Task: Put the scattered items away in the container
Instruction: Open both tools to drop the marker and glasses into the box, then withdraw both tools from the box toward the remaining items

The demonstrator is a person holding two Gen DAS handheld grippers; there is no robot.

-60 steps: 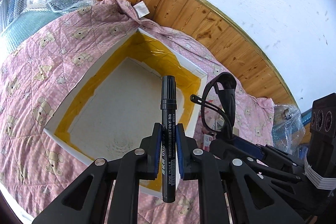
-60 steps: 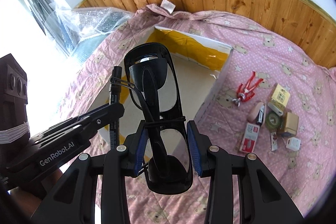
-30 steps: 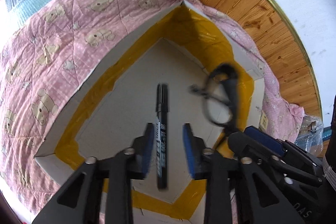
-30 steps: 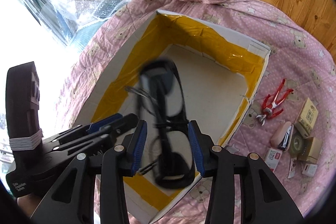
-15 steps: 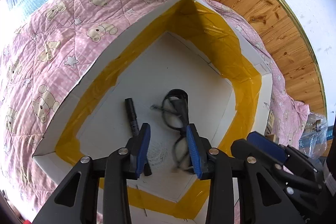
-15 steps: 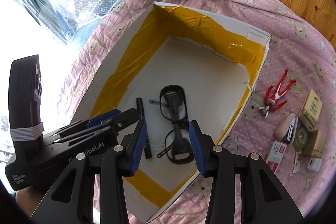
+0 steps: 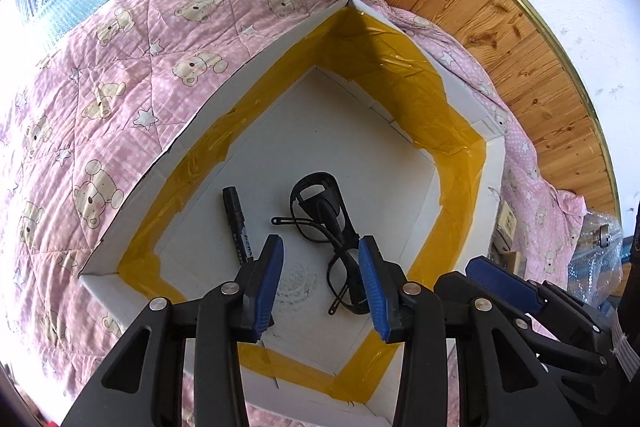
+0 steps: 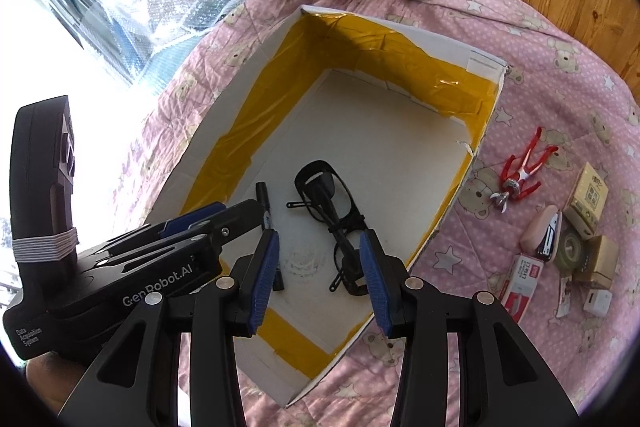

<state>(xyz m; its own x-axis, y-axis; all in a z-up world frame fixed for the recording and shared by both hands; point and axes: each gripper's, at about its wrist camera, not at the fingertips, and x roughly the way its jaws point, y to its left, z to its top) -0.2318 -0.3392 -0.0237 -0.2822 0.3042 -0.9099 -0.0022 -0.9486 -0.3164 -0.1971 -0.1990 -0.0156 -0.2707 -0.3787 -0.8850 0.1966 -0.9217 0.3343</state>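
Left gripper (image 8: 224,223) body: "GenRobot.AI" is printed in white.
Left gripper base: "Data Acquisition System" is printed small.
Marker (image 7: 239,230) barrel: print is seen, unreadable.
Small boxes (image 8: 591,191): print unreadable.

The box (image 8: 486,65) sits on the quilt (image 8: 560,75). Inside it, on the floor, the marker (image 7: 239,229) lies left of the glasses (image 7: 332,239), close but apart. To the right of the box, on the quilt, lie the pliers (image 8: 520,173), then a cluster of small boxes (image 8: 588,195), a tape roll (image 8: 570,249) and what may be a stapler (image 8: 546,233).
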